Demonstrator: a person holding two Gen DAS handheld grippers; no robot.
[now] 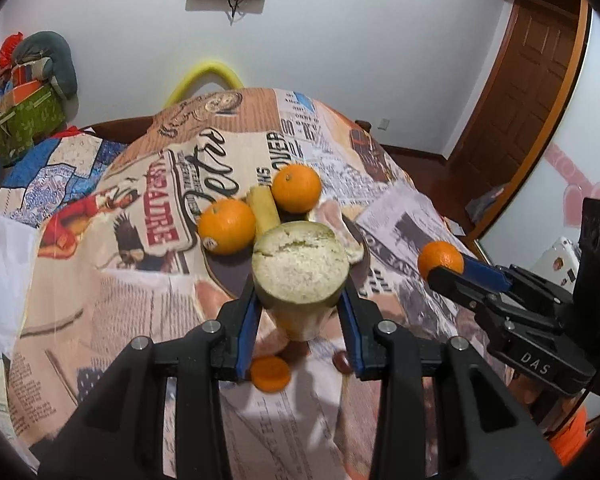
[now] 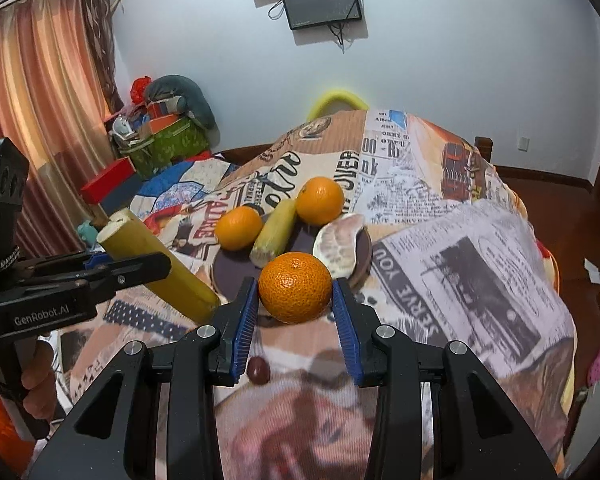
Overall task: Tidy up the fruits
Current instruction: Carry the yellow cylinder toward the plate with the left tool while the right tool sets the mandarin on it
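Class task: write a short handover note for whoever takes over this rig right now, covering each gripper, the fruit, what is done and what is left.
Left gripper: shut on a sugarcane piece, held above the table.
Right gripper: shut on a mandarin, also held above the table.
Dark round plate: two oranges, a second sugarcane piece and a peeled pomelo segment.
Left: both held pieces, plus the small dark fruit and orange slice on the cloth.

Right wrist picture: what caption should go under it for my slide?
Right gripper holds an orange above the patterned cloth, facing a plate of fruit.
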